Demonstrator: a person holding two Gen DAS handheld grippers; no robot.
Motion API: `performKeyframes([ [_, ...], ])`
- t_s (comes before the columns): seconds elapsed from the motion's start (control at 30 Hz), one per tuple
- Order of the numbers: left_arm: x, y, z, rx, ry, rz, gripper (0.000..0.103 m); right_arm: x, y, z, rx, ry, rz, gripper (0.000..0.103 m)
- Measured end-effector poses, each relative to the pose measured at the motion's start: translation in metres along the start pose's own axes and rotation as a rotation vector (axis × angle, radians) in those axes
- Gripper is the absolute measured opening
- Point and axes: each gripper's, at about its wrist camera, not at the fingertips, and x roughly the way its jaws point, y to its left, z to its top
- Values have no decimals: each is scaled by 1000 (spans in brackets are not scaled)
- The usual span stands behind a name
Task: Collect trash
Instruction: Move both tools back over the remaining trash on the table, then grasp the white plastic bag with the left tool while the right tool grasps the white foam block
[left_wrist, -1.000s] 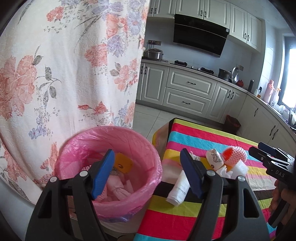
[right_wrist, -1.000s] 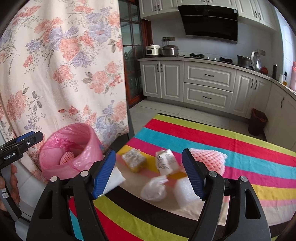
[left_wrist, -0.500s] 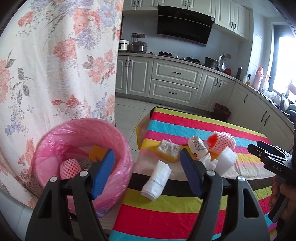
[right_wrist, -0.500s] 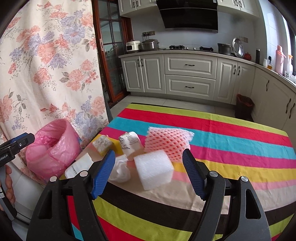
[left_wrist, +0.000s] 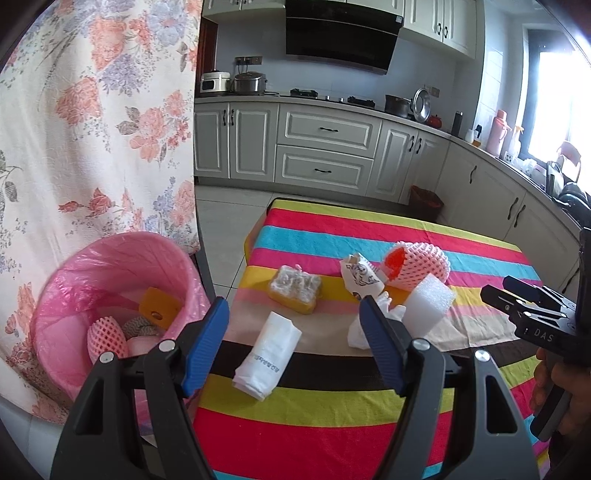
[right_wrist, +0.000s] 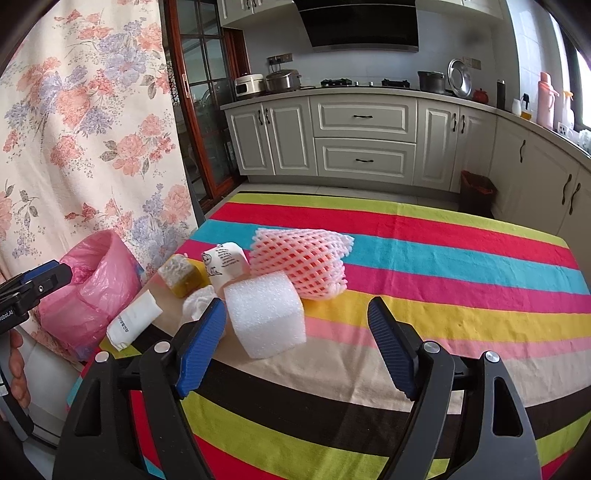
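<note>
Several pieces of trash lie on the striped tablecloth (left_wrist: 369, 417): a white folded packet (left_wrist: 269, 350), a wrapped yellow block (left_wrist: 295, 288), a printed paper cup (left_wrist: 360, 275), a pink foam net (left_wrist: 413, 264), a white foam block (right_wrist: 266, 314) and a crumpled tissue (right_wrist: 199, 302). My left gripper (left_wrist: 295, 347) hovers open over the table's left edge, with the packet lying below between its fingers, untouched. My right gripper (right_wrist: 297, 347) is empty, its jaws opening just short of the foam block. The pink-lined bin (left_wrist: 110, 295) holds earlier trash.
The bin stands off the table's left side against a floral curtain (left_wrist: 92, 129). Kitchen cabinets (right_wrist: 362, 136) line the far wall, with a small dark bin (right_wrist: 476, 192) on the floor. A hand (left_wrist: 561, 391) holds the right gripper's handle at the table's right.
My left gripper swung right, from over the bin to over the packet. My right gripper came closer to the foam block and its jaws widened a little.
</note>
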Motion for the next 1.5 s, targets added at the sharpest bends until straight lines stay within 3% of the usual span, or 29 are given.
performKeyframes([
  [0.93,66,-67,-6,90,105,-94,71,17,-44,-17,58,43,-14,82],
  [1.5,98,-76,-16,100,177,-125,70,24,-49,-17,63,56,3,84],
])
